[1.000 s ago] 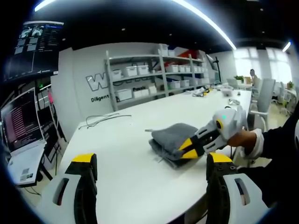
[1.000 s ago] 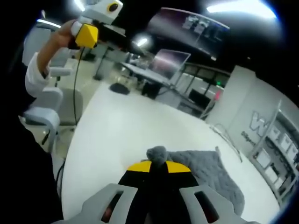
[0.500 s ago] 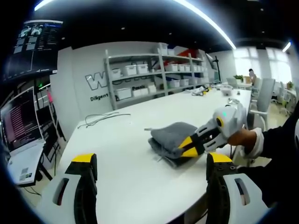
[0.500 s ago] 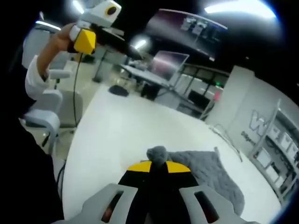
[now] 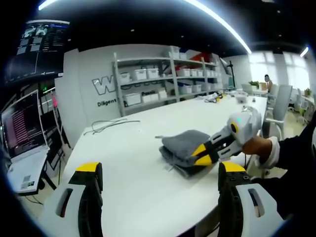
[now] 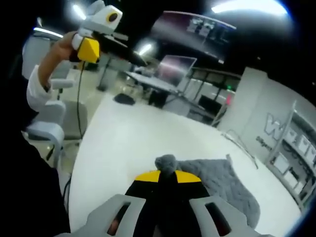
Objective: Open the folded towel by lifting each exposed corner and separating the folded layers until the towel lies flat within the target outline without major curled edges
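Almost nothing has moved since the earlier frames: the right gripper (image 6: 167,174) remains clenched on the same tuft at a corner of the grey towel (image 5: 185,143), and only the cameras have drifted slightly. In the right gripper view its yellow-tipped fingers (image 6: 148,176) are pressed together with a small bunch of cloth standing up between them, while the rest of the towel spreads away to the right on the white surface (image 6: 128,143). In the left gripper view this same gripper comes in from the right and bites the near edge of the towel, which is folded in a thick stack near the middle of the surface. The left gripper (image 5: 160,173) is released, its two fingers wide apart and holding nothing, raised well apart from the towel. Beyond the surface stand a shelf rack (image 5: 163,79) with white boxes and a monitor (image 5: 22,126) at the left. The step in hand seems to be the first one: taking an exposed corner. The next move probably calls for lifting this corner up and away so the top layer peels off, and the free gripper may need to hold the lower layers down.
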`<state>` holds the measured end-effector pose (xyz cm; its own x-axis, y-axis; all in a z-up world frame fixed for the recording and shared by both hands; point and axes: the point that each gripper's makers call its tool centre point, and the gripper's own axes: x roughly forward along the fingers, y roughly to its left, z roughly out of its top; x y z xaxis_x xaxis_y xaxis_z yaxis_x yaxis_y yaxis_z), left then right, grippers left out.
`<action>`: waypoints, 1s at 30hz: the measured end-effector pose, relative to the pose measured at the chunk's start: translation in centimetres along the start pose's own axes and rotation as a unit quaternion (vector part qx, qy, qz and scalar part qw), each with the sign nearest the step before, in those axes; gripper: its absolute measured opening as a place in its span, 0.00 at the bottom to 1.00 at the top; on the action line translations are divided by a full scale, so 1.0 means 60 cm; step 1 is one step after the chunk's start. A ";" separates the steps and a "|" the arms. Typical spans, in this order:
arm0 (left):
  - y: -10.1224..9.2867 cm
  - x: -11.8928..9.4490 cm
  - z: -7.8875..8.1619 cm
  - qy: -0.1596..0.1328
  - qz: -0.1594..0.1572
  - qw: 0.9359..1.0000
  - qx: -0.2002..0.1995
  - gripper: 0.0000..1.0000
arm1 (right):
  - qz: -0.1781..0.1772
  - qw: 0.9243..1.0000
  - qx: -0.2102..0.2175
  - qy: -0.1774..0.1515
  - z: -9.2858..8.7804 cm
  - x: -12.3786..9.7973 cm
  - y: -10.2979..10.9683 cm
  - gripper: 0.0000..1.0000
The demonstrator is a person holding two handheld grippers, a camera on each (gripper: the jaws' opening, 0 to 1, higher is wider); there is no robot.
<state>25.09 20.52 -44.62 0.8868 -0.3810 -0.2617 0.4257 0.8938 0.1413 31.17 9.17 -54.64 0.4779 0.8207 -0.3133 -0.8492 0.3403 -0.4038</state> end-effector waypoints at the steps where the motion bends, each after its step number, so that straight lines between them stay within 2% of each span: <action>1: 0.000 0.001 -0.001 0.001 -0.001 1.000 0.000 0.96 | 0.000 1.000 0.001 -0.001 0.000 -0.001 0.000 0.04; 30: 0.004 0.002 0.000 0.002 -0.001 1.000 0.003 0.96 | -0.004 1.000 0.025 -0.016 0.009 -0.009 -0.009 0.04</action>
<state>25.28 20.66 -44.62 0.8853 -0.3814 -0.2659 0.4282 0.8917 0.1467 31.24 8.80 -53.78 0.4783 0.8319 -0.2815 -0.8555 0.3690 -0.3632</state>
